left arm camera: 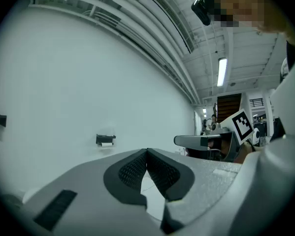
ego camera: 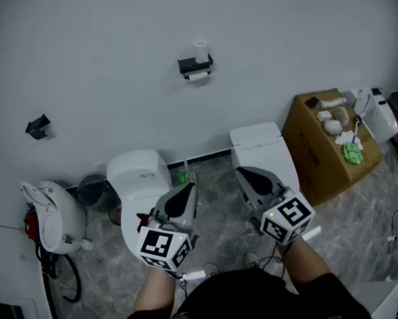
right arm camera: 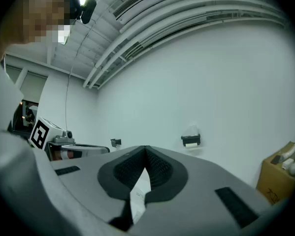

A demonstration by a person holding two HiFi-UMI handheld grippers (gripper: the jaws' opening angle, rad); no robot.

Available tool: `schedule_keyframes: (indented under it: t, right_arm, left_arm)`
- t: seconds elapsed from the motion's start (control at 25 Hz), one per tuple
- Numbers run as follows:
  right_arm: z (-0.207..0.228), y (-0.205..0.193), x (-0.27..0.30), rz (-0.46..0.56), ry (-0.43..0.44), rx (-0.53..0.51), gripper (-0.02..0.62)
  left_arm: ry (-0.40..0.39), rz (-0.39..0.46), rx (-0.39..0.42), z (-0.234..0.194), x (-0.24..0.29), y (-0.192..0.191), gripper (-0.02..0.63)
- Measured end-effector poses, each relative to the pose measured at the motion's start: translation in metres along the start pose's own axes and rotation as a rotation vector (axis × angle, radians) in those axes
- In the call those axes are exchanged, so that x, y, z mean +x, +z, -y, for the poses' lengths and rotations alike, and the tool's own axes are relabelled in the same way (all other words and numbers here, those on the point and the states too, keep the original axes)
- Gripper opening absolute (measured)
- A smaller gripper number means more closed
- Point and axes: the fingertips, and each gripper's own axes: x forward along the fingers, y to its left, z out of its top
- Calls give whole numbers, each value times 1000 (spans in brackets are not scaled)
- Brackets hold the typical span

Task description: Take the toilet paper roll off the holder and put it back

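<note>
Left hand-held gripper (ego camera: pixel 187 190): jaws pressed together, tips meeting, nothing pinched and nothing touched. It was held level, pointing at the far wall (ego camera: pixel 105 38).

Right hand-held gripper (ego camera: pixel 244 174): the same, with jaws pressed together, empty and level. It sat just to the right of the left one, and the two were apart.

Toilet paper roll (ego camera: pixel 199 76) was on the black holder (ego camera: pixel 193 64), mounted on the far wall. It was well apart from both grippers and roughly centred above the gap between them. Each gripper view showed the roll small, beyond the jaw tips. A white item (ego camera: pixel 200 45) sat on top of the holder; I couldn't tell what it was.

Below on the floor, the left toilet (ego camera: pixel 140 171) was under the left gripper and the right toilet (ego camera: pixel 260 145) under the right gripper. A cardboard box (ego camera: pixel 318 151) stood at far right with small items on top. A small black bracket (ego camera: pixel 38 126) was on the wall at left, well apart from the holder.
</note>
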Motion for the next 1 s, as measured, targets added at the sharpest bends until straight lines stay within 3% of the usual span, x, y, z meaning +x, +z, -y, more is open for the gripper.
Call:
schedule_keyframes:
  t: [0.72, 1.0]
  right_arm:
    - [-22, -5, 15, 16, -38, 12, 3]
    - [9, -5, 26, 20, -15, 26, 73]
  left_arm:
    - [-51, 24, -30, -27, -13, -5, 3]
    - [-44, 18, -36, -29, 22, -5, 5]
